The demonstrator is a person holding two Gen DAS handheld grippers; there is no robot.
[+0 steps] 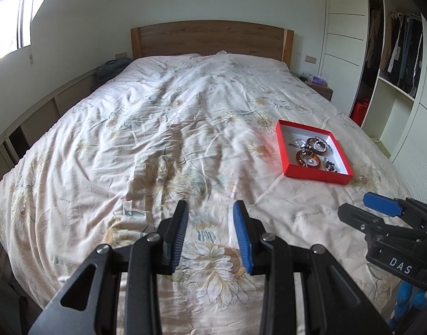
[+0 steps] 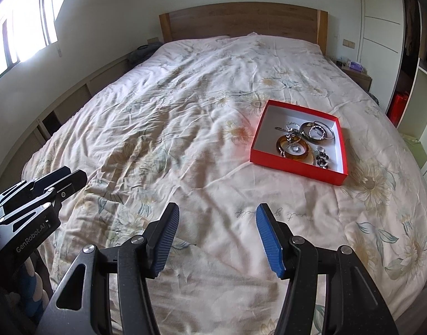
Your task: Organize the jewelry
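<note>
Red box on quilt, seen from left wrist: jewelry heaped inside, apparently unsorted, none loose on the bedding. Left gripper parted, empty, well short of box; right gripper alongside at lower right, spread unclear here.

From right wrist: right gripper wide, empty, box ahead-right near the bed's right edge. Broad bare quilt to the left for laying pieces out.
</note>
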